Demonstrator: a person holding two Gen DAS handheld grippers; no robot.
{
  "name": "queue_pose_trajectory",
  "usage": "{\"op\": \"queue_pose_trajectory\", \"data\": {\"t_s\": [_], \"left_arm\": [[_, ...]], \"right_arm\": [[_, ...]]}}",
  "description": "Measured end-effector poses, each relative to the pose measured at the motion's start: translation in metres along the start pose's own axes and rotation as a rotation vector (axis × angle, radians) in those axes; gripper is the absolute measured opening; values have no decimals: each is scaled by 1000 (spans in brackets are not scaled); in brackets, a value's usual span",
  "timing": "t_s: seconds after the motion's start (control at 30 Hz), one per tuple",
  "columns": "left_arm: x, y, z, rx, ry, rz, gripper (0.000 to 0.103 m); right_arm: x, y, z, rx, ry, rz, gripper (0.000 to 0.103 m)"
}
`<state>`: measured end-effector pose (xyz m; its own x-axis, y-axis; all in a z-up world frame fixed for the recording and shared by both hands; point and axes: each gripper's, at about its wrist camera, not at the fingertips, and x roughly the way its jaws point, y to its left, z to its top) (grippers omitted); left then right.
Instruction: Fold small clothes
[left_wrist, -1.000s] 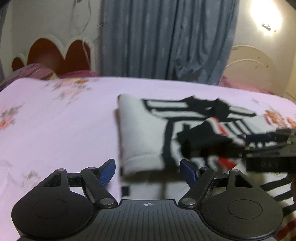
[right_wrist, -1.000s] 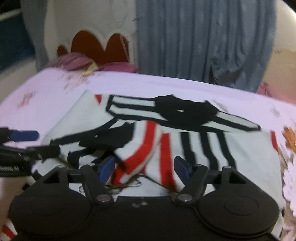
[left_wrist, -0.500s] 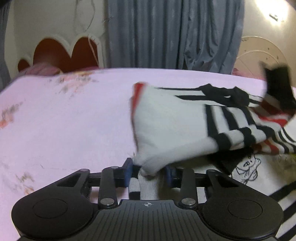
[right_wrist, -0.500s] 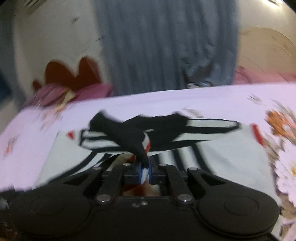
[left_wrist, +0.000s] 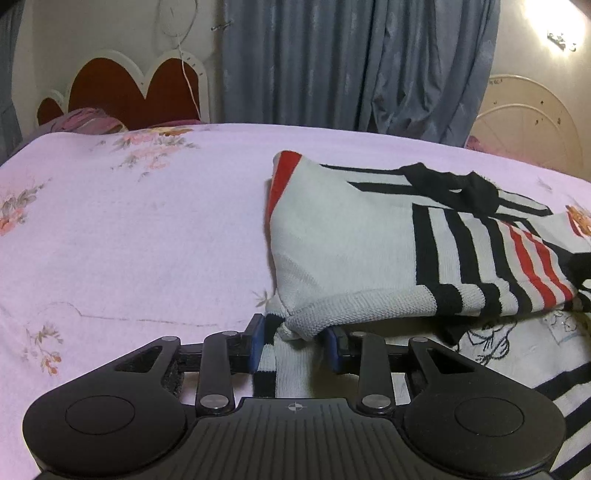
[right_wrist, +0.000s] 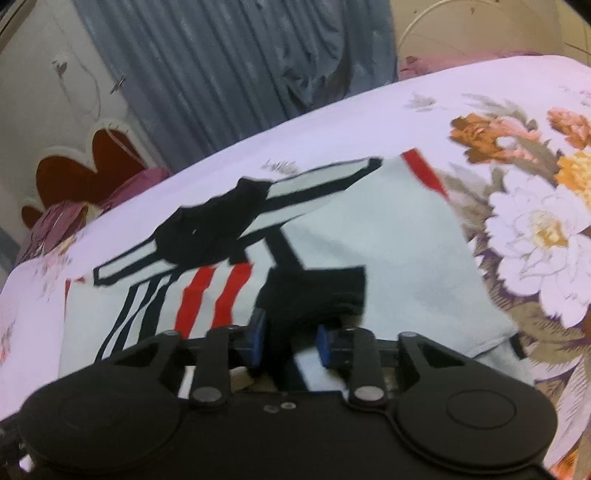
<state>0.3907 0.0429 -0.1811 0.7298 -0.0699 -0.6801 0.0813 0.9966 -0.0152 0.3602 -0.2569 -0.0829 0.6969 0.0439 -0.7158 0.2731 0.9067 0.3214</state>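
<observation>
Left wrist view: left tongs (left_wrist: 294, 345) are clamping the white sleeve cuff of the striped sweater (left_wrist: 369, 236) lying on the bed (left_wrist: 129, 229). Right tongs (right_wrist: 288, 341) are opening around a black cuff; contact is blurring.

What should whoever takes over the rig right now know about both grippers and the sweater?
Left gripper: shut on the sweater's near white hem corner.
Right gripper: jaws opening, the black cuff between them.
Sweater lies on the pink bed sheet, collar at the far end.
Done: both sleeves lie folded across the body.
Left: let go of the cuff, fold the hem up toward the collar, flatten.
</observation>
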Motion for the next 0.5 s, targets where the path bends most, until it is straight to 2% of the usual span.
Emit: {"op": "queue_pose_trajectory", "data": {"t_s": [0.03, 0.1, 0.2, 0.23, 0.33, 0.4, 0.47, 0.5], "left_arm": [[1, 0, 0, -4, 3, 0, 33], [1, 0, 2, -14, 10, 0, 32], [-2, 5, 4, -47, 29, -31, 32], [-4, 8, 5, -65, 42, -53, 33], [-14, 18, 8, -114, 82, -106, 33], [-21, 28, 10, -165, 105, -135, 33], [-27, 39, 12, -230, 121, -155, 40], [-30, 42, 13, -252, 116, -159, 41]], "right_arm": [[1, 2, -1, -23, 10, -2, 8], [1, 10, -1, -81, -2, -10, 7], [-16, 20, 1, -161, -106, -17, 7], [-17, 20, 1, -178, -116, -32, 7], [3, 6, -2, -146, 18, -41, 10], [2, -3, -3, -103, 30, -21, 22], [-3, -9, 1, -70, 12, -12, 29], [-5, -13, 3, -54, 4, -5, 36]]}}
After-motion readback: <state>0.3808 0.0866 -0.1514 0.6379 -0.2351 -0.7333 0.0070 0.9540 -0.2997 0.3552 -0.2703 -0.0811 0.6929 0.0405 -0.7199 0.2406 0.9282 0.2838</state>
